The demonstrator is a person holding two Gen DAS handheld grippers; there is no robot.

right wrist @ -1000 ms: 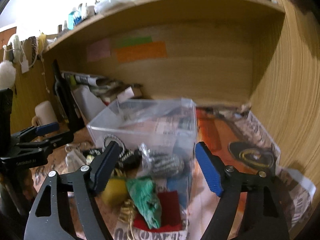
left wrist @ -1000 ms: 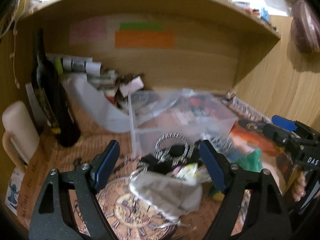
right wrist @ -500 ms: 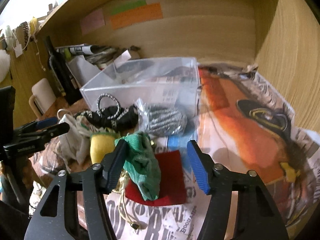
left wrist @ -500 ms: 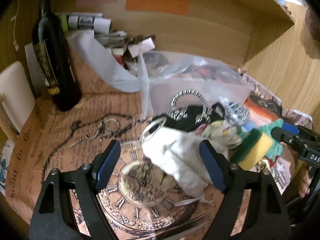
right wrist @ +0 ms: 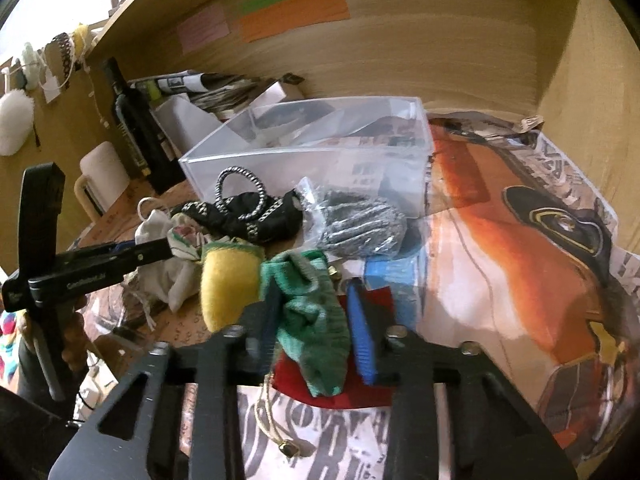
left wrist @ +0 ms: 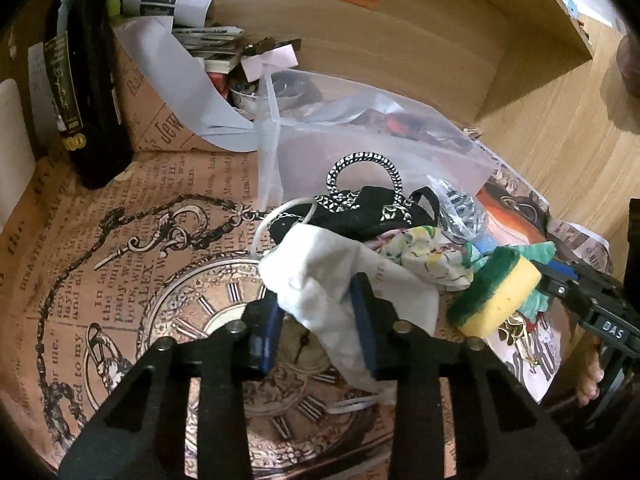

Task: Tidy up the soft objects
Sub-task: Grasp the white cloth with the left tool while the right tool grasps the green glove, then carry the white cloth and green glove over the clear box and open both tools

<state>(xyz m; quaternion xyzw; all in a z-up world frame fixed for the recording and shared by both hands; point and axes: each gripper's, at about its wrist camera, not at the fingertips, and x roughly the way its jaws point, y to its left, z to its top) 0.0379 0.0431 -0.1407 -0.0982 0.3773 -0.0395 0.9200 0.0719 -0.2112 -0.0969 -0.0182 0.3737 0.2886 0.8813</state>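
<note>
A pile of soft things lies before a clear plastic box (right wrist: pixel 320 148). My left gripper (left wrist: pixel 318 312) has its blue pads closed around a white cloth pouch (left wrist: pixel 320 276), which also shows in the right wrist view (right wrist: pixel 168 268). My right gripper (right wrist: pixel 314 320) has its pads closed around a green knitted sock (right wrist: pixel 312 312). Beside them lie a yellow-green sponge (left wrist: pixel 496 296), a floral cloth (left wrist: pixel 424 252), a black beaded pouch (right wrist: pixel 248 216) and a bagged steel scrubber (right wrist: pixel 356 224).
A dark wine bottle (left wrist: pixel 84 80) and a white mug (right wrist: pixel 100 176) stand at the left. Papers (left wrist: pixel 188 12) are heaped at the back wall. A red felt piece (right wrist: pixel 372 380) and a blue sponge (right wrist: pixel 396 280) lie under the sock. Wooden walls enclose back and right.
Both grippers have come down and forward onto the pile. The left jaws have narrowed onto the white pouch and the right jaws onto the green sock.
</note>
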